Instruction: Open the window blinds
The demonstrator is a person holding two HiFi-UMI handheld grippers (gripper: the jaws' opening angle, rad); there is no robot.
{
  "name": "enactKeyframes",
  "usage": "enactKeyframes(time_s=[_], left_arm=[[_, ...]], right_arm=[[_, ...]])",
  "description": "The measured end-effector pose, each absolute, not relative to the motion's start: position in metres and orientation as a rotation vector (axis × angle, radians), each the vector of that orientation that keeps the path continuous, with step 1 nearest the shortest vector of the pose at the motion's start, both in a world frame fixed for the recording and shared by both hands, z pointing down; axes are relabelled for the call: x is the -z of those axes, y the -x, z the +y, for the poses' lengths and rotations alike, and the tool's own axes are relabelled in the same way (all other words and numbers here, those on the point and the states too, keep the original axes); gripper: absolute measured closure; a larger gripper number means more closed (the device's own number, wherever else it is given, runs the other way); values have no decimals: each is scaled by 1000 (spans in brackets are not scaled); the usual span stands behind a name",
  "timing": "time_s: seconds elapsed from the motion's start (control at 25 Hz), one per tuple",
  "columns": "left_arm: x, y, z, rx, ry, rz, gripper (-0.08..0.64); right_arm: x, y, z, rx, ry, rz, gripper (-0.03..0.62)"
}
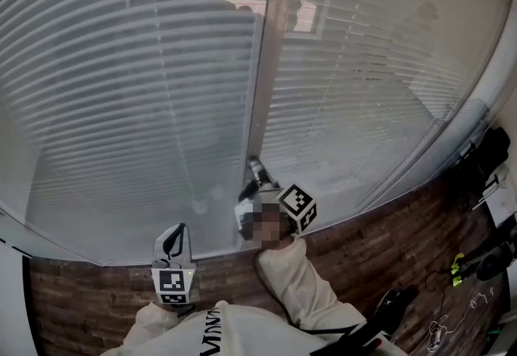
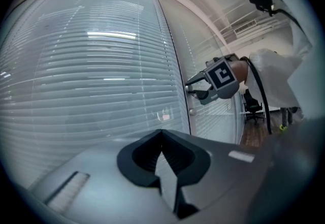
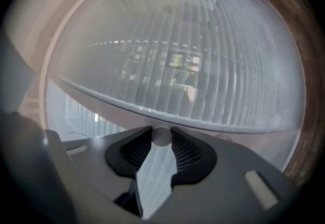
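Observation:
Closed white slatted blinds [image 1: 137,104] fill two glass panes either side of a pale upright frame [image 1: 265,56]. My right gripper [image 1: 253,165] reaches level to that frame. In the right gripper view its jaws [image 3: 161,135] sit on both sides of a small round grey knob [image 3: 161,135], shut on it. The left gripper view shows the right gripper [image 2: 192,88] at the frame from the side. My left gripper [image 1: 173,241] hangs lower left, short of the glass and touching nothing; its fingers [image 2: 162,134] meet at the tips.
A dark wooden floor [image 1: 380,241] runs under the window. Black gear and cables [image 1: 485,161] lie at the right, and a black office chair [image 2: 252,104] stands further along the glass wall. A second small round knob [image 2: 192,112] sits lower on the frame.

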State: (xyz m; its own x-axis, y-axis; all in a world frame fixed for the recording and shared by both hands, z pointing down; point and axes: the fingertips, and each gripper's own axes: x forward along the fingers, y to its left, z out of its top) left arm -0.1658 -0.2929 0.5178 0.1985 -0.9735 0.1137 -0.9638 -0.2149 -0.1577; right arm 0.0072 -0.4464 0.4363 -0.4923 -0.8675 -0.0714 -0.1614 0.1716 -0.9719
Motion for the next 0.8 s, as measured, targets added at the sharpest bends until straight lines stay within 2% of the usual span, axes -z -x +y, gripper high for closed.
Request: enactKeyframes(time_s=[0.36, 0.68, 0.8], left_arm=[[-515, 164, -294, 288, 2397, 1931, 560], [-517, 161, -290, 287, 2403, 1928, 560], [-518, 164, -290, 287, 2402, 1936, 560]], right_arm=[[-431, -5, -448, 1088, 1259, 2213, 466], [-431, -4, -447, 1031, 1313, 2250, 466], [-424, -8, -447, 870, 1394, 2331, 456]])
